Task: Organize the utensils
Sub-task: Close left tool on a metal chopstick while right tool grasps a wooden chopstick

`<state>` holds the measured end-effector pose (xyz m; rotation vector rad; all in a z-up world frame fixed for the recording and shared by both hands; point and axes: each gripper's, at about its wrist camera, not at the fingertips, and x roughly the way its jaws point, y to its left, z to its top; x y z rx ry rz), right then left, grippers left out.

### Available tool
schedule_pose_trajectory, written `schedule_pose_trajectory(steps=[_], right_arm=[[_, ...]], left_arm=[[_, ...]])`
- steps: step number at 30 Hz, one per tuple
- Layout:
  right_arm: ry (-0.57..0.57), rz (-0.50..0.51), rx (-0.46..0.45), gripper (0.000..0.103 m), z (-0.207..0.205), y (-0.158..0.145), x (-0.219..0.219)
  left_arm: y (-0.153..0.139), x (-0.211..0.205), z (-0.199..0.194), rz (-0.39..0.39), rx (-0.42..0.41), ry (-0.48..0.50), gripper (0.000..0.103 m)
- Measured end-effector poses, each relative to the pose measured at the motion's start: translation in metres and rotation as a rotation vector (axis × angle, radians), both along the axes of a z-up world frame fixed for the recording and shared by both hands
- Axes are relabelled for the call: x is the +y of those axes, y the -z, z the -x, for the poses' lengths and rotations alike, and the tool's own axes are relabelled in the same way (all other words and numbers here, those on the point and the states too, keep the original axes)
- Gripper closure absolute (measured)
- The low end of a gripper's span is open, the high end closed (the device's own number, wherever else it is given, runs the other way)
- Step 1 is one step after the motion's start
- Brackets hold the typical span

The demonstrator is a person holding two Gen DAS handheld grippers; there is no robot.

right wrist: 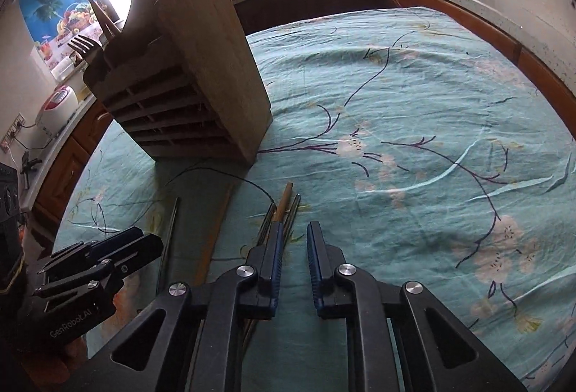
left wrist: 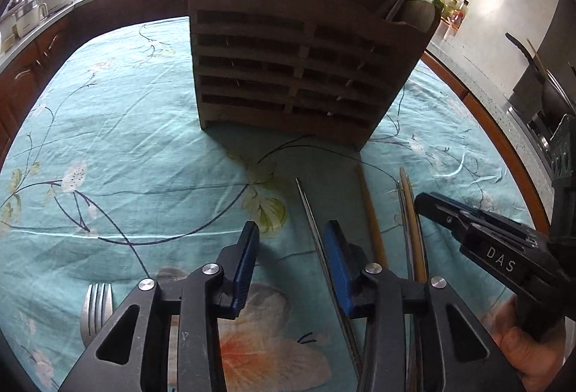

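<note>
Left claw (left wrist: 291, 244) sits low over the desk (left wrist: 126, 140), partly open, gripping nothing; a metal chopstick (left wrist: 316, 226) runs just beside its right pad. Right claw (right wrist: 293, 244) is narrowed to a slim gap, also empty, with the mixed chopstick bundle (right wrist: 284, 208) at its left pad. Likely lining up pickups for the wooden holder (left wrist: 288, 68). Fork (left wrist: 95, 309) lies apart, left.

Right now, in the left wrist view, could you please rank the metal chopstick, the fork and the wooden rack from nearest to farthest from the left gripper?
1. Metal chopstick: lying just beside the left gripper's right finger.
2. Fork: on the cloth, off to the left.
3. Wooden rack: standing ahead, farthest.
</note>
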<state>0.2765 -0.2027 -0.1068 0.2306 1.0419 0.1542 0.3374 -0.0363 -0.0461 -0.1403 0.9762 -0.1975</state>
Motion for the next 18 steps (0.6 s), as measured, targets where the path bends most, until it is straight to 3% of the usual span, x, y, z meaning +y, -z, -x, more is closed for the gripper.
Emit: schedule_pose_trajectory(steps=[6, 8, 10, 13, 16, 18], right_arm=[[-0.068, 0.062, 0.012, 0.098, 0.005, 0.0, 0.003], [-0.07, 0.059, 0.02, 0.101, 0.008, -0.002, 0.0], [-0.038, -0.019, 0.028, 0.097, 0.01, -0.002, -0.009], [0.001, -0.055, 0.001, 0.093, 0.007, -0.007, -0.011], [-0.021, -0.06, 0.034, 0.094, 0.0, 0.001, 0.0], [-0.036, -0.012, 0.013, 0.094, 0.0, -0.001, 0.007]], left_arm=[[0.001, -0.011, 0.006, -0.088, -0.024, 0.065, 0.074], [0.001, -0.008, 0.011, -0.087, -0.02, 0.082, 0.077], [0.001, -0.002, 0.016, -0.072, -0.013, 0.084, 0.078], [-0.001, 0.006, 0.021, -0.038, -0.003, 0.058, 0.078], [-0.004, 0.012, 0.023, -0.034, -0.007, 0.03, 0.078], [-0.003, 0.013, 0.023, -0.039, 0.003, 0.025, 0.078]])
